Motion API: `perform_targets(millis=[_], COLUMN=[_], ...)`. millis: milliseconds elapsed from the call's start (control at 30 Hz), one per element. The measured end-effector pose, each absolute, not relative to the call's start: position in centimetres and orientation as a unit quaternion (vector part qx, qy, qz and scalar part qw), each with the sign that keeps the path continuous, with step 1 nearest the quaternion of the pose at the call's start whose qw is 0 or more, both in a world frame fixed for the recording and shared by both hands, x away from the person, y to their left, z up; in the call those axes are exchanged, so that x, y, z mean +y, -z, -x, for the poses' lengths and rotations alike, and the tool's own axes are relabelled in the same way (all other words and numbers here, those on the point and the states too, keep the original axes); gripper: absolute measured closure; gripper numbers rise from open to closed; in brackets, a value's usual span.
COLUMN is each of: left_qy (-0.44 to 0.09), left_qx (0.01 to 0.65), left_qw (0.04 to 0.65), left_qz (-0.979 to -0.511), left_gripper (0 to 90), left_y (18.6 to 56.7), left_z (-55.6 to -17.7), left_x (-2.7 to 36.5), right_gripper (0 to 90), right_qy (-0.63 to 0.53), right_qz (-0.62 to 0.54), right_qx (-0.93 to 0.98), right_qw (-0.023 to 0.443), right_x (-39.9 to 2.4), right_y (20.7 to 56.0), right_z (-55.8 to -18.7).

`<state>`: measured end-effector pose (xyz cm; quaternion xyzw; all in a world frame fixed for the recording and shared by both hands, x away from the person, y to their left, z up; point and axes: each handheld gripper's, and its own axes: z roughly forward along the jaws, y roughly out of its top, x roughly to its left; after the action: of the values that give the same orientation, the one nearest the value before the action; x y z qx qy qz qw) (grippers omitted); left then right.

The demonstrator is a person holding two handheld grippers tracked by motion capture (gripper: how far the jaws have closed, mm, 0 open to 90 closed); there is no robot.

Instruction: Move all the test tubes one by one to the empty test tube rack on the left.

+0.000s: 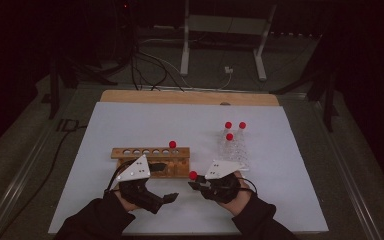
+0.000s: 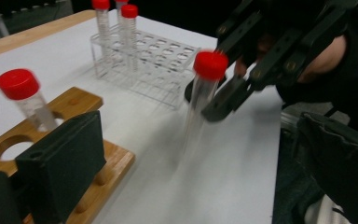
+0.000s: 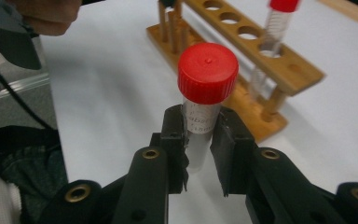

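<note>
Right gripper (image 3: pixel 199 140): clenched on a clear tube with a red cap (image 3: pixel 208 72) — the pads press the tube's wall just under the cap, and the tube stands close to upright between the jaws.

Tube's place: held in the air above the white table sheet (image 1: pixel 130 125), just off the right end of the wooden rack (image 1: pixel 152 159); in the left gripper view its body blurs downward from the cap (image 2: pixel 210 65).

Left gripper (image 2: pixel 51 182): jaws set against the near side of the wooden rack (image 2: pixel 98 186), seemingly steadying it; whether they pinch the wood or merely rest there I cannot tell.

Rack: one capped tube (image 1: pixel 172 144) already stands in the hole at its right end — the row of holes to that tube's left shows open.

Deciding relation: the rack lies to the left of the held tube as the high view has it, and the right hand is the one carrying. The tube's long axis is already near vertical, matching the holes, so my judgement is that the move wanted is a sideways carry over an open hole, then straight down.

Plastic rack (image 1: pixel 232 150): clear, behind the right hand, three capped tubes standing in it.
</note>
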<state>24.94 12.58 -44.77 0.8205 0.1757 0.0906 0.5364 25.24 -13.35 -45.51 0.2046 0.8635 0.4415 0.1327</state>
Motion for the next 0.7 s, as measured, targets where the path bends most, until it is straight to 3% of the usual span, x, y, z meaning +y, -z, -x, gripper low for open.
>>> perform_targets(millis=[133, 700], left_qy=[-0.092, -0.103], left_qx=[0.168, 0.157], left_qw=[0.54, 0.542], left_qz=[-0.819, -0.819], left_gripper=[8.4, 43.7], left_y=[44.6, 44.9], left_z=[-24.7, -24.8], left_x=[12.3, 10.3], right_gripper=[74.7, 74.7], right_qy=[-0.44, -0.435], right_qz=[-0.197, -0.186], right_qx=[0.867, 0.875], right_qw=[0.124, 0.107], right_x=[-12.8, -12.0], right_y=[45.7, 46.1], right_z=[-25.0, -24.5])
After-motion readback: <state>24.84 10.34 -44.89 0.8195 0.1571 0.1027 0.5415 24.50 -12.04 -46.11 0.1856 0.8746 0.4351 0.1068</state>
